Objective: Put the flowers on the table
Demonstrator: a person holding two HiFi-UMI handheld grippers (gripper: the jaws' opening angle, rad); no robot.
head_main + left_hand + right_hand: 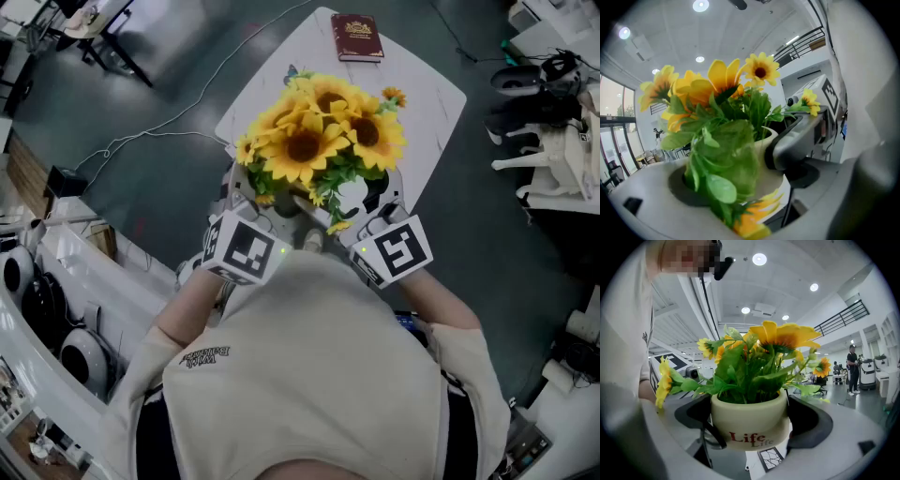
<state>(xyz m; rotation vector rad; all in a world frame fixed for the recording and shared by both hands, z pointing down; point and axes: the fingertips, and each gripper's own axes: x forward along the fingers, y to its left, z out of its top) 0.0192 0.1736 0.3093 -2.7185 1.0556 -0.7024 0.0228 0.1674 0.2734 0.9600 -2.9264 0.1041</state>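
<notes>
Head view puts the left gripper at the near edge of the white table, its jaws spread as wide as they go and reaching in from the left side of the cream pot. In the left gripper view leaves hide the left pad and the right pad stands clear of the pot, so this tool alone does not seem to pinch anything. Between the two tools the flowers stand upright in the pot, stems vertical, over the table's near edge; I cannot tell whether the base rests on the top or hangs just above it. The right gripper comes in from the other side, jaws equally wide; its own view shows the pot centred between the pads with a gap at the left one. Both tools look equally near, cradling the pot between them, and the bare tabletop lies straight ahead, toward the red book.
</notes>
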